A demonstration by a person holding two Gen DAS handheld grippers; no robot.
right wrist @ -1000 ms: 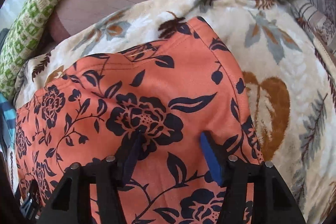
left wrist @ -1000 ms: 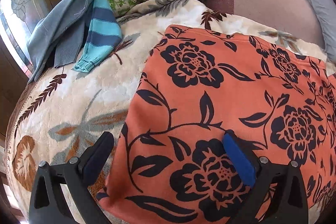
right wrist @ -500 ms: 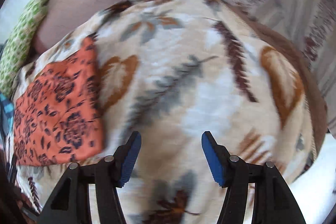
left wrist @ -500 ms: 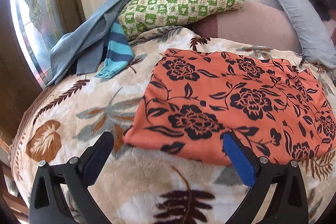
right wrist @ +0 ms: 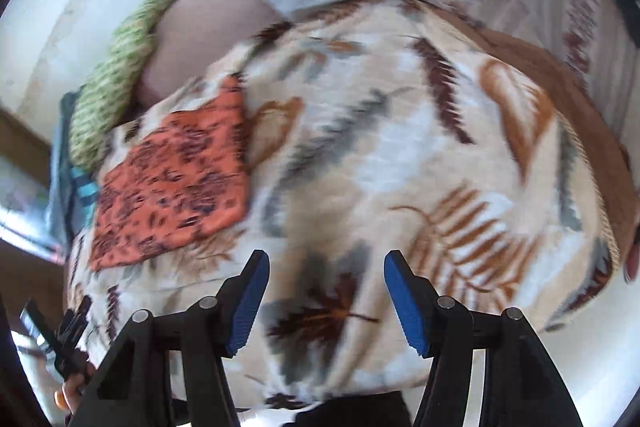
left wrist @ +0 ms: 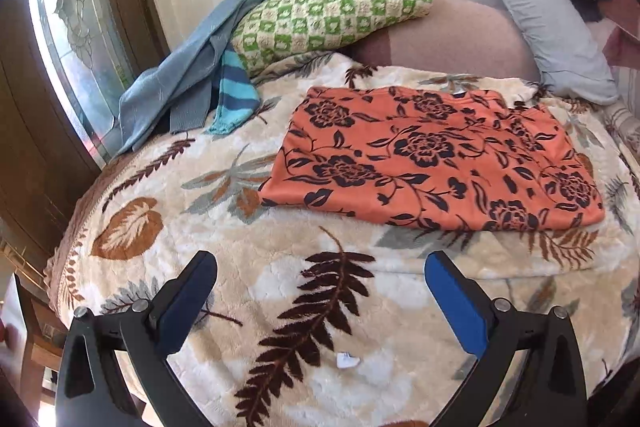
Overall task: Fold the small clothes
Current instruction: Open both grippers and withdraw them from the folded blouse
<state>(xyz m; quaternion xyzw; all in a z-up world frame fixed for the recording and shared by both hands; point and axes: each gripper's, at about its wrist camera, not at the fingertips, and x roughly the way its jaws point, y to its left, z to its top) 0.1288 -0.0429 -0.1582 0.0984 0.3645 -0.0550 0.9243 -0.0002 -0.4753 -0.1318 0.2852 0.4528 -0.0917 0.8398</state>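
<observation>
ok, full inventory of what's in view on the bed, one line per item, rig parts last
orange floral garment: 1, orange with dark flowers, flat on the blanket, centre-right, looks folded
blanket: 1, cream with brown and grey leaves, covers the bed
grey-blue garment: 1, draped at the back left by the window
striped garment: 1, turquoise and navy, partly under the grey-blue one
checked pillow: 1, green and cream, back centre
grey pillow: 1, pale grey-blue, back right
small white scrap: 1, on the blanket near the front; cannot tell what
window: 1, patterned glass, left
left gripper: 1, black with blue pads, open, empty
right gripper: 1, same, open, empty, over bare blanket
</observation>
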